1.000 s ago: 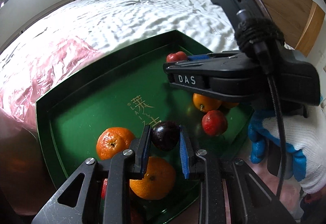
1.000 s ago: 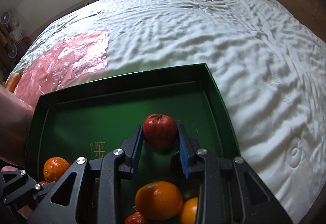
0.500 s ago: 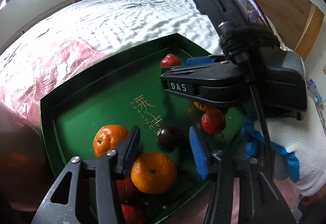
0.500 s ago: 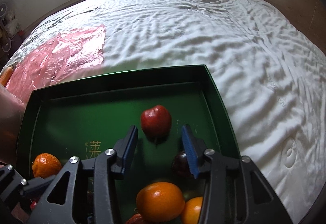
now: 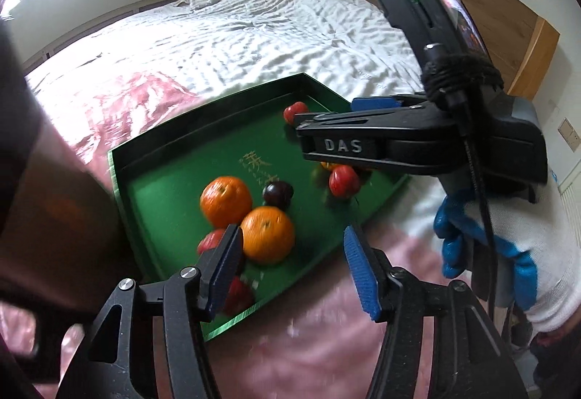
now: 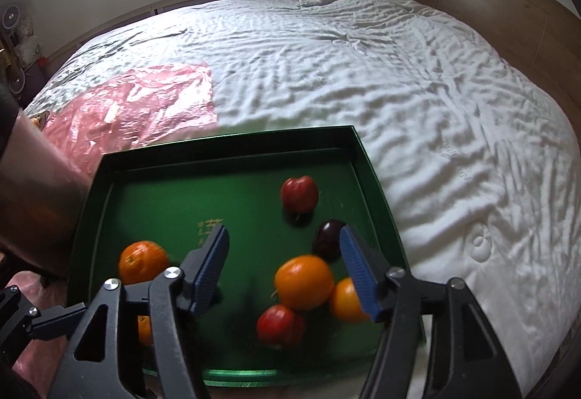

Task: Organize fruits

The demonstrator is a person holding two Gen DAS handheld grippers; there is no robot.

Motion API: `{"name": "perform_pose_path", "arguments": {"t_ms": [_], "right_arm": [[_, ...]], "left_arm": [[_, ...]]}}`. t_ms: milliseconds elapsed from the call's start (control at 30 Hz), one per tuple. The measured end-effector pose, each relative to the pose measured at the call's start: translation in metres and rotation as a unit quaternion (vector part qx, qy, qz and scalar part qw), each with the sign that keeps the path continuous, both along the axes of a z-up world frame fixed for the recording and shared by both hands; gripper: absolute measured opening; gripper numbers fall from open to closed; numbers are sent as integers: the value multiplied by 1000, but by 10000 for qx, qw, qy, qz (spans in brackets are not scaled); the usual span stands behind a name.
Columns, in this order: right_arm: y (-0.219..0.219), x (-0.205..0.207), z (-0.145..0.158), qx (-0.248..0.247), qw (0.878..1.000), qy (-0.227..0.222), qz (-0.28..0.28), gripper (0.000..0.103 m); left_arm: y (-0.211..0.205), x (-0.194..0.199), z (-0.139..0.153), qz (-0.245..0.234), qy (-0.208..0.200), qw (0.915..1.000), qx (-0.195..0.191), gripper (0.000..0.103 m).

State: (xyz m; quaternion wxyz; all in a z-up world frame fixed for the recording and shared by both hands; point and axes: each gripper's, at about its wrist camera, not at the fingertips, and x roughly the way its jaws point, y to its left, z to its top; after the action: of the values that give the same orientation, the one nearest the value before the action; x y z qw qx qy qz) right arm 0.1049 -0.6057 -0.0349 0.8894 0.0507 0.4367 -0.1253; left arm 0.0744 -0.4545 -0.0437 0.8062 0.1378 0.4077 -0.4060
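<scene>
Both of my tools hang over the green tray point(image 6: 374, 181), which lies on the white bed point(image 6: 399, 79) beside a pink plastic sheet point(image 6: 145, 101). My left tool point(image 5: 290, 264) has its jaws partly apart and opening, with nothing clamped between the blue pads point(image 5: 357, 271); an orange point(image 5: 267, 233) shows in the gap, lying on the tray floor below and apart from the pads. My right tool point(image 6: 283, 264) has its jaws opening to their widest and grips nothing; through its gap I see an orange point(image 6: 304, 281) and a red apple point(image 6: 280, 324) resting on the tray. A red apple point(image 6: 299, 193) sits alone toward the far right corner of the tray, well ahead of the right tool's tips. The dark plum point(image 6: 326, 239) near the right wall lies just beside the right-hand pad, touching neither pad as far as I can tell. In the left wrist view another dark plum point(image 5: 277, 193) lies between two oranges and the gold lettering on the tray floor. Another orange point(image 5: 226, 201) sits just left of that plum. A white and blue glove point(image 5: 508, 253) holds the right tool's handle. Fruit edges are blurred in both views.
</scene>
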Motion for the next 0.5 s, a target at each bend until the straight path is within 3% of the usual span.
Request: {"name": "perform_pose_path", "arguments": {"t_ms": [233,500], "right_arm": [[39,-43,13,140,9999,-71,-38,103],[98,-78,16,71,9999,-17,91,103]], "left_arm": [[52,-35,20,136,-76,9998,-103,58],[133,-61,29,642,-285,9975,-61,59]]}}
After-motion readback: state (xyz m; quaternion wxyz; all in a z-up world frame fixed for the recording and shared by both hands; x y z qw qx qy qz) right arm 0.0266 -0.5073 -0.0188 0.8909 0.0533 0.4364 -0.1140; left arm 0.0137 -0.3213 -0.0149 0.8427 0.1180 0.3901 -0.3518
